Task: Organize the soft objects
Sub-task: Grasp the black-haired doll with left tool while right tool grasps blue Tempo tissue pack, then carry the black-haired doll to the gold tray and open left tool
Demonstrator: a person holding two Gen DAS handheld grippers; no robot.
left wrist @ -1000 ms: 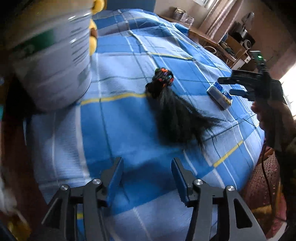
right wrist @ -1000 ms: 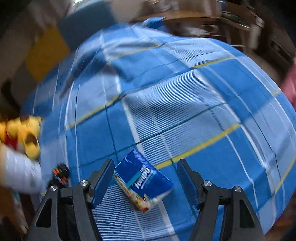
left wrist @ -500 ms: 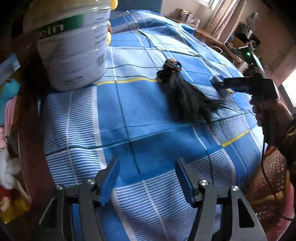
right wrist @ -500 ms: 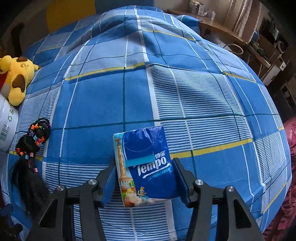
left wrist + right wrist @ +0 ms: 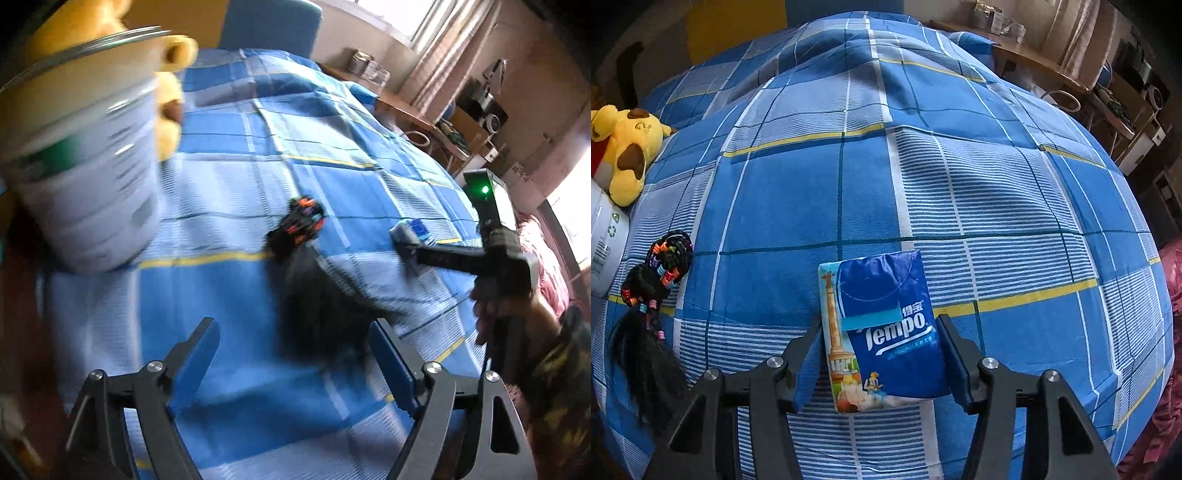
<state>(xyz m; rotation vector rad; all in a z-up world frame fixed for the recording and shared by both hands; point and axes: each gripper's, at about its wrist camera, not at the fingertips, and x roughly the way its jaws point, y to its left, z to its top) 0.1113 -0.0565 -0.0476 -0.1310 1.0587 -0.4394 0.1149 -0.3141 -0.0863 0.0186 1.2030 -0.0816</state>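
right wrist: right gripper (image 5: 881,354) fingers clamped on tissue pack (image 5: 882,332) lying on bed (image 5: 960,184). left gripper (image 5: 293,356) fingers apart, black hairpiece (image 5: 314,295) just ahead.

"Tempo" on blue tissue pack (image 5: 886,328)

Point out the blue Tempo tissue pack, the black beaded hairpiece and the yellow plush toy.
Blue Tempo tissue pack (image 5: 886,325): right wrist view, printed front.
Black beaded hairpiece (image 5: 666,264): right wrist view, beaded top.
Yellow plush toy (image 5: 626,149): right wrist view, body.
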